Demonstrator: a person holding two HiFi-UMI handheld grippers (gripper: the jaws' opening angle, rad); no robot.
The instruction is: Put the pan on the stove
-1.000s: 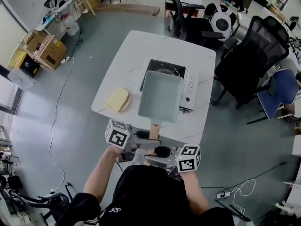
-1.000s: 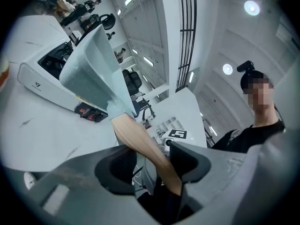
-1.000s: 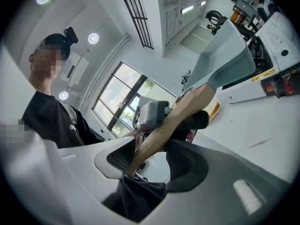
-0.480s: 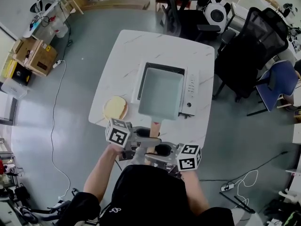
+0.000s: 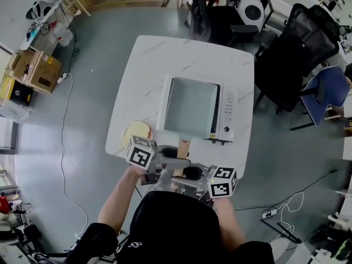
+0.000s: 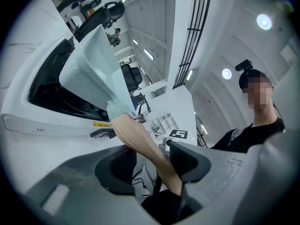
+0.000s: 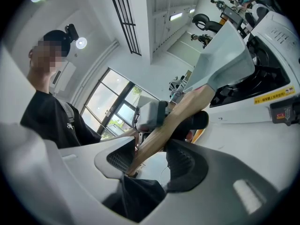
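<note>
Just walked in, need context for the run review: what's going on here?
A person has a tool in each hand. The left hand-held gripper and the right hand-held gripper are both clamped on the wooden handle of a pale rectangular pan. The pan is over the white stove on the marble table, apparently held just above the burner, not set down. What looks like a slice of bread lies beside the stove.
</note>
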